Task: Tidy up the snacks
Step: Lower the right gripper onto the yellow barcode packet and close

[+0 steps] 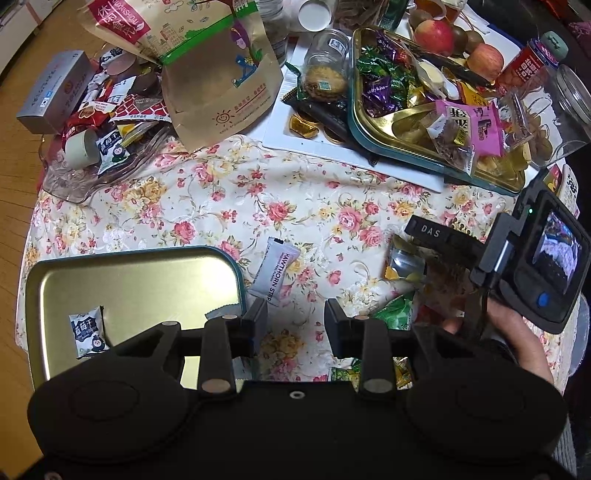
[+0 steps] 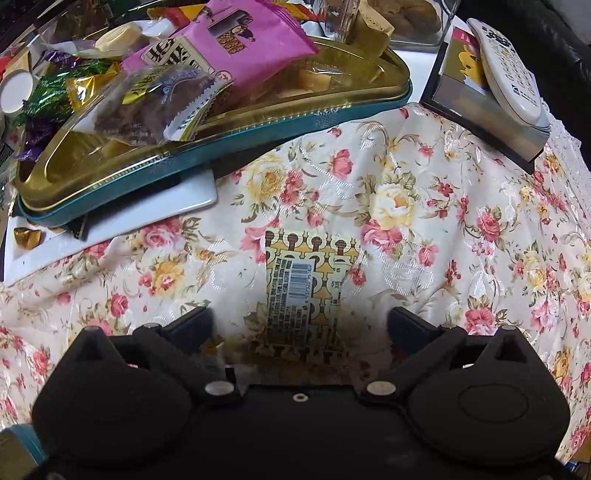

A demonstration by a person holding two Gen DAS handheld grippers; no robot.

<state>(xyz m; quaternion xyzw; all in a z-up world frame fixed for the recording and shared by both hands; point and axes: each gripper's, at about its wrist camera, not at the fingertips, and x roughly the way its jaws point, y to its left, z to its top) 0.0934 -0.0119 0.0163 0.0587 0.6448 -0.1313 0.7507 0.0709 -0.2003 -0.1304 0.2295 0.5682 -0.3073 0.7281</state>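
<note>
My left gripper (image 1: pixel 295 323) is open and empty, low over the floral cloth beside a gold tin tray (image 1: pixel 147 280) that holds one small white packet (image 1: pixel 88 330). A white "Hawthorn Strip" packet (image 1: pixel 275 271) lies just ahead of its fingers. My right gripper (image 2: pixel 301 321) is open, its fingers on either side of a yellow patterned snack packet (image 2: pixel 306 284) with a barcode, lying on the cloth. The right gripper also shows in the left wrist view (image 1: pixel 436 236), over a heap of wrapped snacks (image 1: pixel 402 295).
A gold tin with a teal rim (image 2: pixel 236 144), full of candies and a pink packet (image 2: pixel 221 48), rests on a white tray (image 2: pixel 147 218). A remote (image 2: pixel 509 70) lies on a box at right. A glass dish (image 1: pixel 74 177), paper bags, jars and apples (image 1: pixel 436 35) crowd the far side.
</note>
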